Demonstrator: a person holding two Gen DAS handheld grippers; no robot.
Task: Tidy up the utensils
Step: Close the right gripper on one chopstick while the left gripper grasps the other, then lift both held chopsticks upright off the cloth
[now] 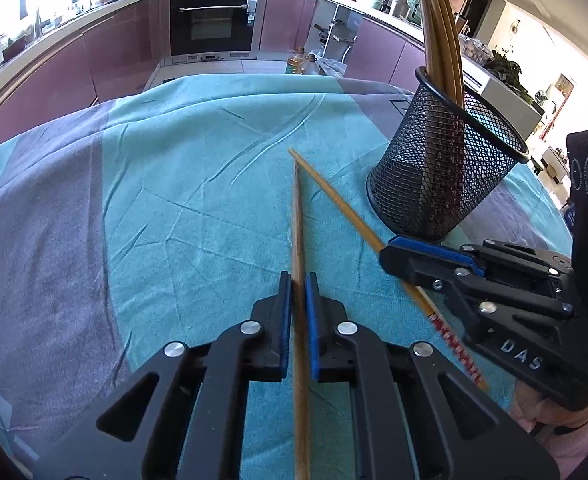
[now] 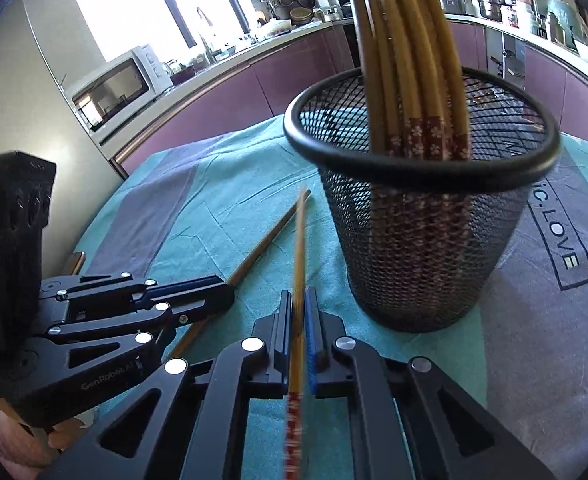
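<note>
Pinching one chopstick (image 1: 298, 240) each, both grippers' fingers are clamped just beside the mesh holder (image 2: 417, 220) on the surface; the holder could easily be tipped if its rim gets clipped.

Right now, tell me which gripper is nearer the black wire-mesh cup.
Right. The right gripper sits at the black wire-mesh cup's base; the left gripper is farther off, apart from it.

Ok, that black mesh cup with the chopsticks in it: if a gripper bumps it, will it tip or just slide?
The mesh cup probably tips fairly easily: its base looks narrower than its rim, and the standing chopsticks rise well above it, leaning to one side. Open wire mesh suggests it is light, so a nudge may also slide it on the wrinkled teal cloth.
</note>
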